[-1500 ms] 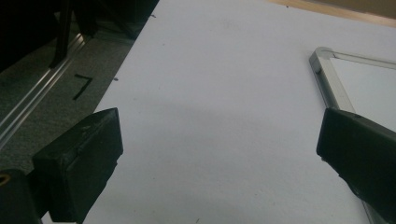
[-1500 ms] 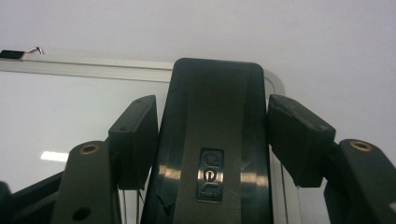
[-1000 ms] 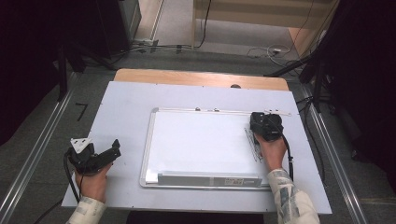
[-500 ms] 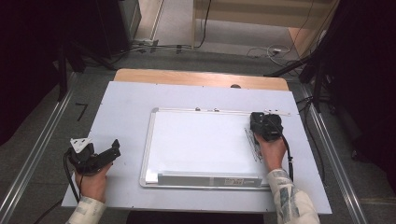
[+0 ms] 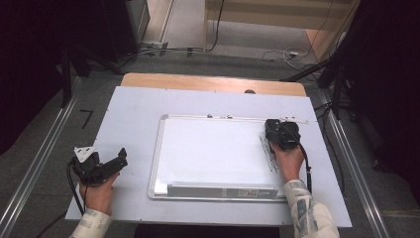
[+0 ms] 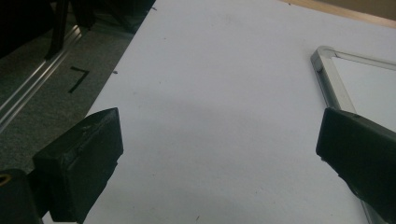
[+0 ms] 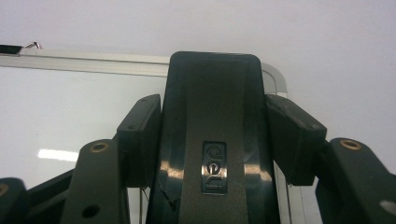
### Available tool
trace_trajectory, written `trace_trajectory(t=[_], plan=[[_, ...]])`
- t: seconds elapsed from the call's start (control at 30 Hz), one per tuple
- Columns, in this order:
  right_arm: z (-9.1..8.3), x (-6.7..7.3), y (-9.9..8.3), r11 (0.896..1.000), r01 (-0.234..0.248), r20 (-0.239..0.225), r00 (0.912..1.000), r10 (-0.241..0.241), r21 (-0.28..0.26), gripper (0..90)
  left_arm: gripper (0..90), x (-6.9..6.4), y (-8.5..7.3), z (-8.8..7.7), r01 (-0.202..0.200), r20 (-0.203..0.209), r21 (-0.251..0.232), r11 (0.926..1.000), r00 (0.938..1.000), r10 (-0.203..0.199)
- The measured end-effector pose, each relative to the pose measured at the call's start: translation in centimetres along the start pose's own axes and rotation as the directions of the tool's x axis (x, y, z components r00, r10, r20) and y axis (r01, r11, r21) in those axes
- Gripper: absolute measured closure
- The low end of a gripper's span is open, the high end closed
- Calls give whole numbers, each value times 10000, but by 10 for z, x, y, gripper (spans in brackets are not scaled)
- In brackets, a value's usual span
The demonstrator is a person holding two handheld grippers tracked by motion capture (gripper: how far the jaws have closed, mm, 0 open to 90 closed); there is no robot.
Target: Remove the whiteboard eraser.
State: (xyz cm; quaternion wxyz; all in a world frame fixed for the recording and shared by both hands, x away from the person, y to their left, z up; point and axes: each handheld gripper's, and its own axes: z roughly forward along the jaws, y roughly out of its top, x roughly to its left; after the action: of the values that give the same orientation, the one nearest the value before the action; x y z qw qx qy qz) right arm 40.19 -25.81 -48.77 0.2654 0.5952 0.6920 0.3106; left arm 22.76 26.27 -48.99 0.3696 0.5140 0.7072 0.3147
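Observation:
A white-faced whiteboard [image 5: 213,153] with a silver frame lies flat in the middle of the table. At its top right corner my right gripper [image 5: 275,131] points down over a black eraser [image 7: 215,140]. The jaws have just been closing, and both pads [image 7: 140,135] now press on the eraser's long sides. In the right gripper view, that gripper [image 7: 215,116] holds the eraser against the board's corner frame [image 7: 275,74]. My left gripper [image 5: 113,163] rests on the table left of the board, open with nothing between its jaws. In its own view, the left gripper [image 6: 219,149] spans bare table.
The pale table top [image 5: 138,109] ends in a wooden strip [image 5: 213,82] at the far edge. A thin pale pen-like item [image 5: 267,153] lies along the board's right side. A silver tray strip [image 5: 223,190] runs along the board's near edge. Metal rails [image 5: 39,163] flank the table.

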Motion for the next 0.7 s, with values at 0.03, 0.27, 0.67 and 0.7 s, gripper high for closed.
trace_trajectory(t=[0.03, 0.27, 0.67, 0.7], plan=[[0, 0, 0, 10000, 11, -21, 10000, -11, 13, 383, 6, 0, 0, 0, -5, 1, 15, 10000, 10000, 5], [-15, 2, 3, 9995, 75, -238, 9997, -82, -315, 383, 9, 1, 0, 0, 51, 17, 5, 10000, 10000, -51], [-44, -2, -3, 9988, 69, -544, 9985, -95, -493, 382, 10, 1, 1, 0, 55, 62, -2, 10000, 10000, -55], [-47, -2, -4, 9986, 39, -581, 9983, -69, -519, 382, 10, 1, 1, 0, 85, 57, -28, 10000, 9999, -84]])
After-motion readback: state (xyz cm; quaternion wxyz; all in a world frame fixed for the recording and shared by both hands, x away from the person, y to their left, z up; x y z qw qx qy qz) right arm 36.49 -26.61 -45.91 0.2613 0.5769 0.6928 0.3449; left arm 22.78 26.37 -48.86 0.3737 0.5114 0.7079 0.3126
